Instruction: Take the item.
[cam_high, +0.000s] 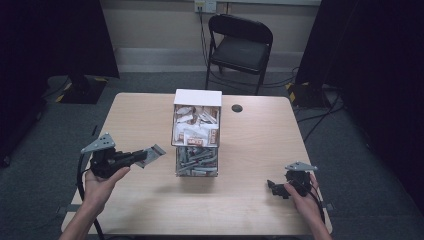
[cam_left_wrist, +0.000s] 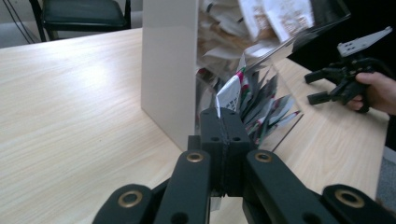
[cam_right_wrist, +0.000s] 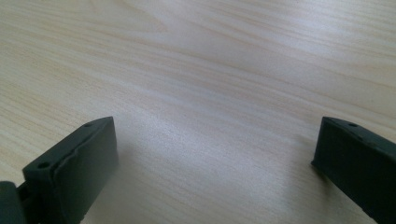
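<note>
A clear two-tier box (cam_high: 196, 132) stands mid-table. Its upper bin holds white and brown packets (cam_high: 196, 125) and its lower bin holds grey packets (cam_high: 196, 161). My left gripper (cam_high: 142, 156) is left of the box, shut on a grey packet (cam_high: 154, 154) that sticks out toward the lower bin. In the left gripper view the shut jaws (cam_left_wrist: 224, 123) pinch that packet (cam_left_wrist: 229, 95) close to the box's white side wall (cam_left_wrist: 168, 70). My right gripper (cam_high: 274, 188) is held low at the front right, open, with bare tabletop between its jaws (cam_right_wrist: 215, 154). It also appears in the left gripper view (cam_left_wrist: 322, 86).
A black round grommet (cam_high: 237, 108) sits on the wooden table (cam_high: 260, 150) right of the box. A black folding chair (cam_high: 240, 42) stands beyond the far edge. Dark screens flank both sides, and cables lie on the floor.
</note>
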